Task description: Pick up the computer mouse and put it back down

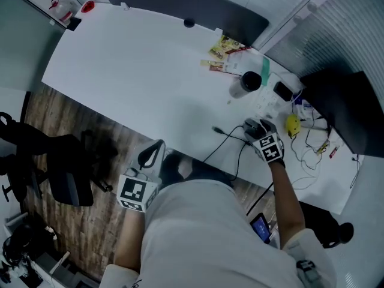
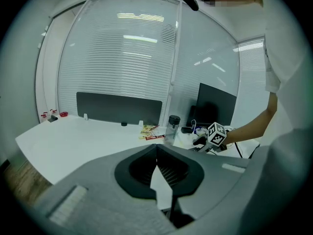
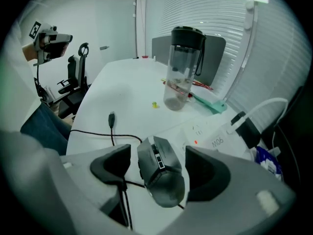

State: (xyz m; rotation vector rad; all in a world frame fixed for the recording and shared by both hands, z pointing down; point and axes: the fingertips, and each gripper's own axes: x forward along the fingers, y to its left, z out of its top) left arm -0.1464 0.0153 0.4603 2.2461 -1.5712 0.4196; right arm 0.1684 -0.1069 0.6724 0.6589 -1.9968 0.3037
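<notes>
Computer mouse (image 3: 159,173): a dark grey mouse is seen low in the middle of the right gripper view, lying on the white table (image 3: 127,97) with its buttons toward the upper part of the frame. In the head view it is found right of centre, near the table's front edge.
Right gripper (image 3: 159,163): the jaws are held apart and pointed steeply down, one on each side of the mouse. A narrow gap is seen at the left pad. The right pad is very close to the mouse's side, but no pressing can be made out.
Mouse relative to right gripper: the mouse is placed between the two jaws, roughly centred and not clamped.
Left gripper (image 2: 157,148): the jaw tips are brought together and nothing is held between them. In the head view it is seen lower left, off the table's edge and well apart from the mouse.
Black cable (image 3: 93,131): it is laid across the table to the left of the mouse, and its plug end is seen above the left jaw.
Clear bottle (image 3: 182,67): it is stood upright beyond the mouse, in the upper middle of the right gripper view, and capped with a black lid.
</notes>
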